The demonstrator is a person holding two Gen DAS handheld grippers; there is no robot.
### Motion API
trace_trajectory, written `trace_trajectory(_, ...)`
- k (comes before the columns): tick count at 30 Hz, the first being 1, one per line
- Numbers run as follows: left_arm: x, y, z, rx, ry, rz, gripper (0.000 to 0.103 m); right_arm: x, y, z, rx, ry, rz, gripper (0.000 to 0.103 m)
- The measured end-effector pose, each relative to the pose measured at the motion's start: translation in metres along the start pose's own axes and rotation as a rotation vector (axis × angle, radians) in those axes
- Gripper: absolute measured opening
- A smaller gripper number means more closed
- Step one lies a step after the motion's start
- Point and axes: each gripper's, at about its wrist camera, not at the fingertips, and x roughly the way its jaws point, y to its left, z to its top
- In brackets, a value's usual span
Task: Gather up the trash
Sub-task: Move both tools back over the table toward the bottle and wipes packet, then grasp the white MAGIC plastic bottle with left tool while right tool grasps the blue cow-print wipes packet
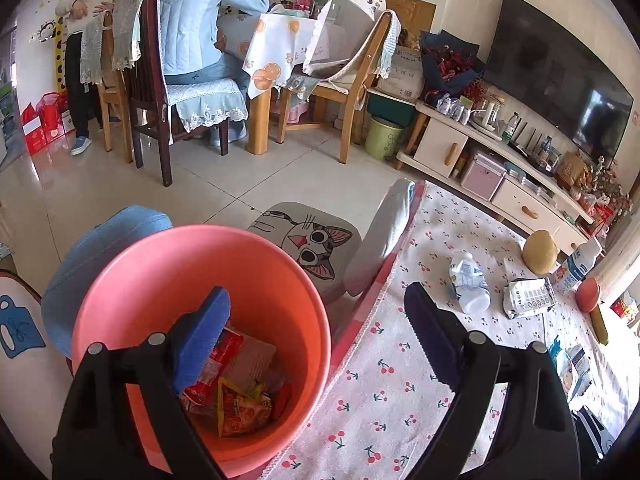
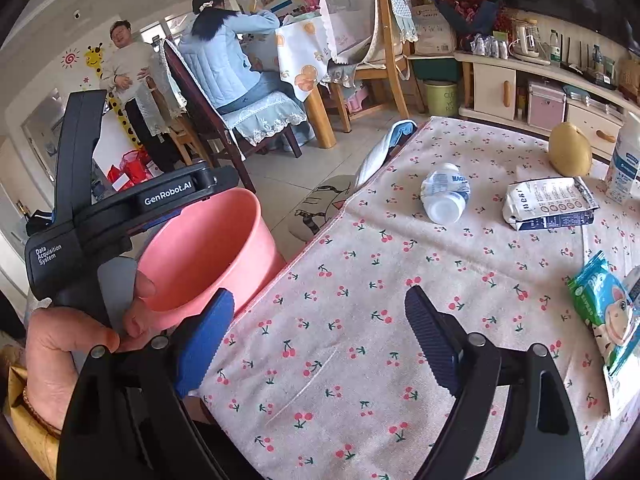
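A pink bucket (image 1: 160, 280) stands beside the table and holds several snack wrappers (image 1: 240, 400). My left gripper (image 1: 316, 300) hangs open over the bucket's right rim and the table edge, with nothing between its fingers. On the cherry-print tablecloth (image 2: 340, 280) lie a crushed plastic bottle (image 2: 444, 194), a white printed bag (image 2: 548, 204) and a green wipes pack (image 2: 600, 300). My right gripper (image 2: 320, 300) is open and empty above bare cloth, well short of the bottle. The bucket (image 2: 208, 256) sits to its left. A hand (image 2: 68, 344) grips the left device's handle.
A yellow melon-like fruit (image 2: 570, 154) and a milk carton (image 2: 626, 160) stand at the table's far side. A cat-face stool (image 1: 312, 240) sits beyond the bucket. One person sits at a dining table (image 1: 272, 52) and another stands behind. A TV cabinet (image 1: 480, 152) lines the right wall.
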Motion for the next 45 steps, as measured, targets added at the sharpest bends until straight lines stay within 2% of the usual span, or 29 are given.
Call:
trace_trajectory(15,0.0,-0.082,-0.021,0.178,0.006,-0.058,0.09,-0.05,-0.04,-0.009,0.013,-0.056,-0.044,0.091)
trace_trajectory(26,-0.003,-0.137,-0.039,0.255,0.01,-0.125,0.09,-0.078,-0.073,-0.021,0.057,-0.11,-0.047,0.091)
trace_trajectory(35,0.001,-0.166,-0.053,0.287,0.034,-0.166,0.09,-0.099,-0.108,-0.031,0.107,-0.134,-0.08,0.091)
trace_trajectory(45,0.004,-0.183,-0.058,0.268,0.068,-0.24,0.09,-0.126,-0.162,-0.037,0.202,-0.173,-0.135,0.091)
